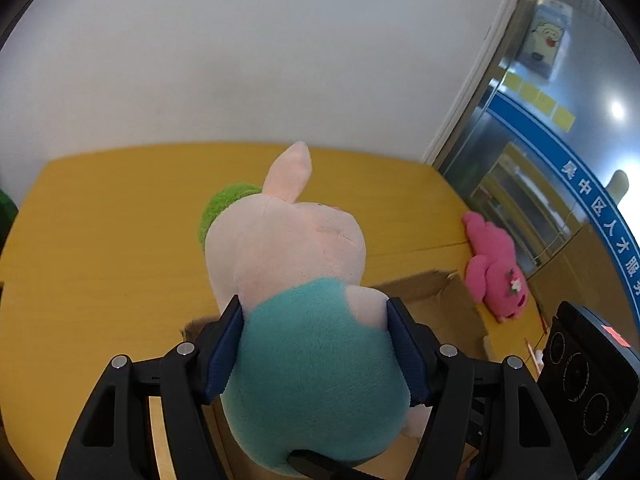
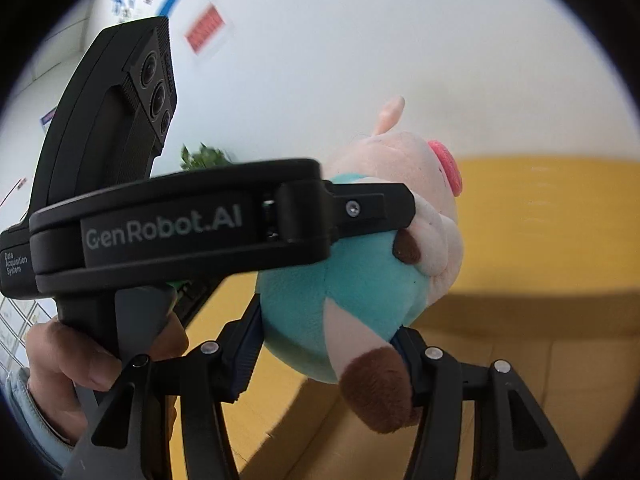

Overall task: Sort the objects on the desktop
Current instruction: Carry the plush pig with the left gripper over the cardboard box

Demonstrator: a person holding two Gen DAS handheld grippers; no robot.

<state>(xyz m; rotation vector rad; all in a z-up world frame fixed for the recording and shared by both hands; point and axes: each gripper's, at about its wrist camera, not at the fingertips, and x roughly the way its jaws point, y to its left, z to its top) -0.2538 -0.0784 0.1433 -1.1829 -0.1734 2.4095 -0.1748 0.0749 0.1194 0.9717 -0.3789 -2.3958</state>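
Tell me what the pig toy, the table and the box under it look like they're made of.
Pig toy: soft plush fabric, going by its fuzzy nap; both tongs, left and right, press into it. Table: yellow wood-look top with faint grain, possibly laminate. Box: brown cardboard, matte, with a rough torn flap edge.
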